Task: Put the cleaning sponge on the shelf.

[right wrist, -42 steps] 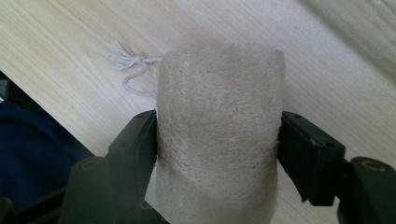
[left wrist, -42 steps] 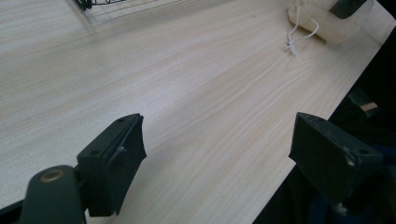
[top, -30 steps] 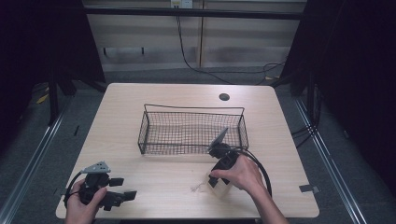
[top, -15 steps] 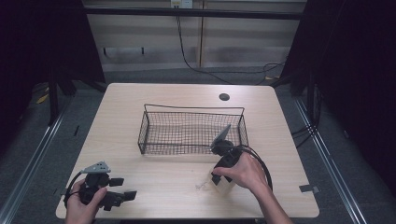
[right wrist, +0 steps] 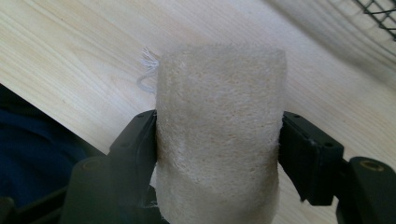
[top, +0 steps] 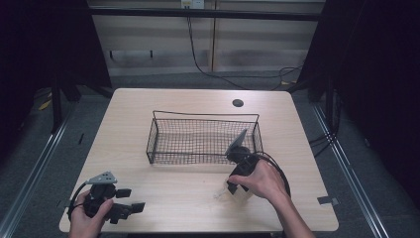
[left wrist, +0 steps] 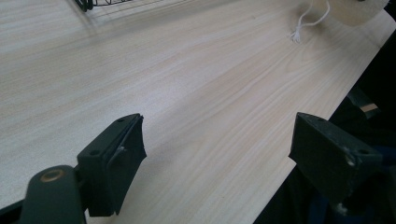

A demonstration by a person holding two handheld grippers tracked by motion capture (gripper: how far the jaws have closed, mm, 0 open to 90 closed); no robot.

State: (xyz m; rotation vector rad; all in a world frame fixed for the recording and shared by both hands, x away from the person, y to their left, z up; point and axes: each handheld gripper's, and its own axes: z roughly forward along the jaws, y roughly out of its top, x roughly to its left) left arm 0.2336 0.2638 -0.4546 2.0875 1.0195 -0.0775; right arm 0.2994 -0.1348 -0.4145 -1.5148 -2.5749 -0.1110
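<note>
A pale, rough loofah sponge [right wrist: 219, 135] with a white string [right wrist: 148, 70] is clamped between the jaws of my right gripper [right wrist: 217, 140], which is shut on it just above the table. In the high view that gripper [top: 234, 187] is at the front right of the table under the person's hand, with the loofah [top: 240, 193] and its string [top: 218, 194] peeking out. My left gripper [top: 129, 199] rests at the front left corner, open. Its jaws stand wide apart over bare wood in the left gripper view [left wrist: 217, 144], with the string [left wrist: 303, 23] far off.
A black wire basket [top: 151, 141] stands in the middle of the wooden table [top: 173, 183], just behind the right hand. A round cable hole [top: 237, 103] is at the back. The table's front edge lies close to both grippers.
The right hand and its gripper have shifted only slightly, still holding the loofah. The left gripper has stayed put.
</note>
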